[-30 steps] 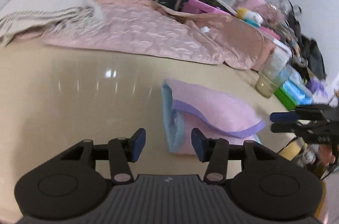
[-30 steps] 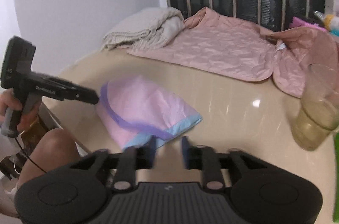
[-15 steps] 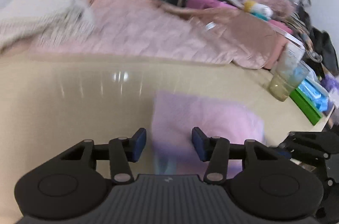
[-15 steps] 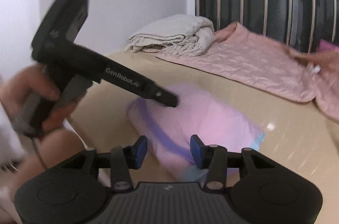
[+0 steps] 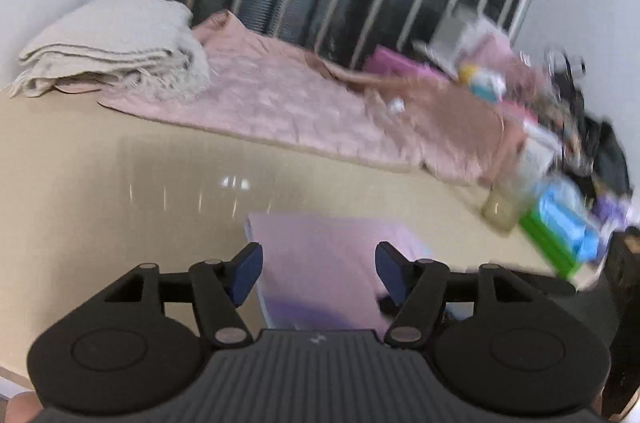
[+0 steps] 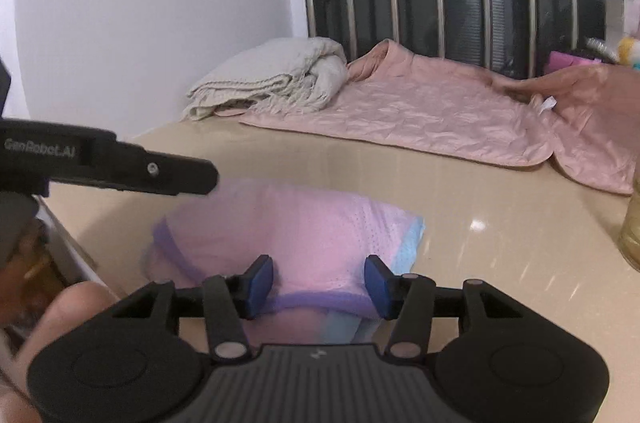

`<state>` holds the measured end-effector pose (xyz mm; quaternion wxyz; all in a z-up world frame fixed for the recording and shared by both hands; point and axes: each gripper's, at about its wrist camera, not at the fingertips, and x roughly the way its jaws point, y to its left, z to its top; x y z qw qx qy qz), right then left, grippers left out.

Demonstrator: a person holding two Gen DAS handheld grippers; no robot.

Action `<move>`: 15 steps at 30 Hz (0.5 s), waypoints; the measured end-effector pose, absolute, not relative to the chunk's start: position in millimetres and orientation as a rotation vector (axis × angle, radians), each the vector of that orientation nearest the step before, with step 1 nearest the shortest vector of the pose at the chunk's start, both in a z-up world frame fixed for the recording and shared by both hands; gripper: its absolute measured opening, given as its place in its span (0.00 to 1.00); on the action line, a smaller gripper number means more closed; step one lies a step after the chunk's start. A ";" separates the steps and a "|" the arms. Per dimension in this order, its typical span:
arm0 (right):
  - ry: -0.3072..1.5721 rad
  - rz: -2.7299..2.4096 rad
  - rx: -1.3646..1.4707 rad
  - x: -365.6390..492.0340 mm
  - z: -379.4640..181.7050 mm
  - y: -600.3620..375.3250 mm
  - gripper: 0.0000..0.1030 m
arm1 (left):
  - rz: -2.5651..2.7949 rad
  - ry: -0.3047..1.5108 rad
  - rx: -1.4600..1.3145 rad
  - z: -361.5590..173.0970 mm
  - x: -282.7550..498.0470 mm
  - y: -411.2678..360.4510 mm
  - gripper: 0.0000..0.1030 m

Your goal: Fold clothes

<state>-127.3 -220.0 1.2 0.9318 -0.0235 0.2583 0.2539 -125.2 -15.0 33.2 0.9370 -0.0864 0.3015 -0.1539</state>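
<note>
A folded pink garment (image 6: 296,227) with purple trim and a light blue edge lies on the beige table near its front edge; it also shows in the left wrist view (image 5: 320,255), blurred. My right gripper (image 6: 318,281) is open, its jaws straddling the garment's near hem just above it. My left gripper (image 5: 318,273) is open and empty over the garment's near side. In the right wrist view the left gripper's fingers (image 6: 168,175) reach in from the left above the garment's far left corner.
A pink quilted blanket (image 6: 420,111) and a folded beige throw (image 6: 272,79) lie at the back of the table (image 6: 500,223). A plastic cup (image 6: 632,235) stands at the right. Bottles, packets and bags (image 5: 560,223) crowd the right end. Window bars stand behind.
Both grippers have moved in over the folded garment. The right gripper has opened wider. The left gripper has swung from beside the garment to above it.
</note>
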 end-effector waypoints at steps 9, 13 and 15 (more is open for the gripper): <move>0.460 0.474 0.060 -125.9 10.3 -244.1 0.55 | -0.323 0.689 -0.221 14.2 -120.7 -9.0 0.62; 0.523 0.481 -0.001 -118.1 -0.6 -230.5 0.55 | -0.329 0.687 -0.179 14.1 -121.1 -15.3 0.62; 0.506 0.469 -0.046 -124.0 -4.3 -223.0 0.55 | -0.336 0.686 -0.146 13.7 -122.1 -20.3 0.62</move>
